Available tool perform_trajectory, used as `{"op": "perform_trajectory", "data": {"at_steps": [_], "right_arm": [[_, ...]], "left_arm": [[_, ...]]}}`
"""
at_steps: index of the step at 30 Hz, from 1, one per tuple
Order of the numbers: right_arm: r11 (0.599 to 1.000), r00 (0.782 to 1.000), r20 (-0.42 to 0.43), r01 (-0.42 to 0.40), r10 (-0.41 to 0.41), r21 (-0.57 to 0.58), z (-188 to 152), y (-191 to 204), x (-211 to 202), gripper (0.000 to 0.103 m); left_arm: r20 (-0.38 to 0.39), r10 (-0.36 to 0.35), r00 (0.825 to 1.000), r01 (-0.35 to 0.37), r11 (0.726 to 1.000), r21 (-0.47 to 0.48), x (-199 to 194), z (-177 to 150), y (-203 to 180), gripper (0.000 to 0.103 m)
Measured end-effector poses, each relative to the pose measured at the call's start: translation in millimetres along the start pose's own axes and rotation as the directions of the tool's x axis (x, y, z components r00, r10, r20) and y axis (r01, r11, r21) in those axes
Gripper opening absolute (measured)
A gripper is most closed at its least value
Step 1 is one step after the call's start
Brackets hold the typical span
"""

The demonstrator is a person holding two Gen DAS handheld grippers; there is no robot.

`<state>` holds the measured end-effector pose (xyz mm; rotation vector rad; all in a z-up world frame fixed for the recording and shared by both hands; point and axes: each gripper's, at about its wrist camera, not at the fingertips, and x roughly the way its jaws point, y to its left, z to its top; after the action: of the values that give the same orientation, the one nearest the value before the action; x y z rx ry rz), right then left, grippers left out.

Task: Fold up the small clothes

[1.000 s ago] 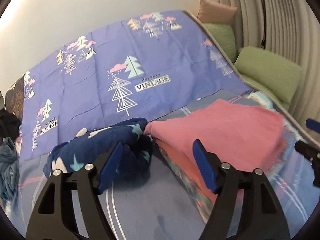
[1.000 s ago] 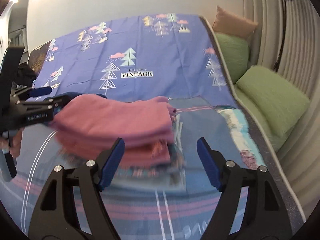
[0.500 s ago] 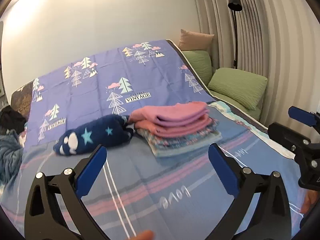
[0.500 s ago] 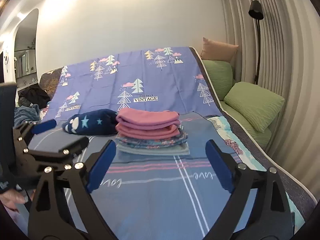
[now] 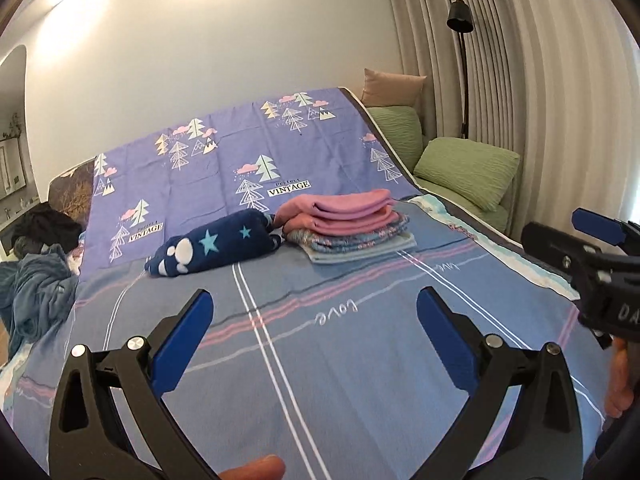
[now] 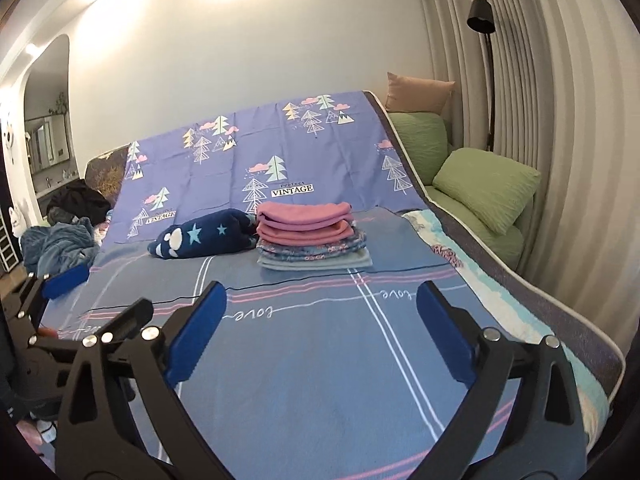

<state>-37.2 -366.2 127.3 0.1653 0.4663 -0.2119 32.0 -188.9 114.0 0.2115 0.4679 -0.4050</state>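
Now | my left gripper (image 5: 314, 326) and right gripper (image 6: 322, 320) jaws apart, empty, above bed (image 6: 320, 380) | folded stack (image 6: 310, 242) frame centre, squared for stability | navy bundle (image 6: 204, 238) touching it, apparently unfolded

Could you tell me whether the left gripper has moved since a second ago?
Yes. The left gripper has pulled back from the folded stack, which now lies far beyond its open fingertips.

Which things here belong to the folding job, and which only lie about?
Job: folded stack; pink top piece; navy star garment; left claw; right claw.

Lying about: green pillows; tan cushion; floor lamp; blue clothes pile.
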Motion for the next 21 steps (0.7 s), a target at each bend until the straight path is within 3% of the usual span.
{"op": "perform_trajectory", "data": {"at_steps": [13, 21], "right_arm": [[0.999, 1.000, 0.012, 0.009, -0.008, -0.034, -8, 8, -36, 0.099], [1.000, 1.000, 0.007, 0.006, -0.006, -0.019, -9, 4, -41, 0.099]], "left_arm": [[0.003, 0.072, 0.997, -0.072, 0.997, 0.026, -39, -17, -5, 0.102], [-0.002, 0.035, 0.999, -0.036, 0.998, -0.045, -42, -14, 0, 0.102]]}}
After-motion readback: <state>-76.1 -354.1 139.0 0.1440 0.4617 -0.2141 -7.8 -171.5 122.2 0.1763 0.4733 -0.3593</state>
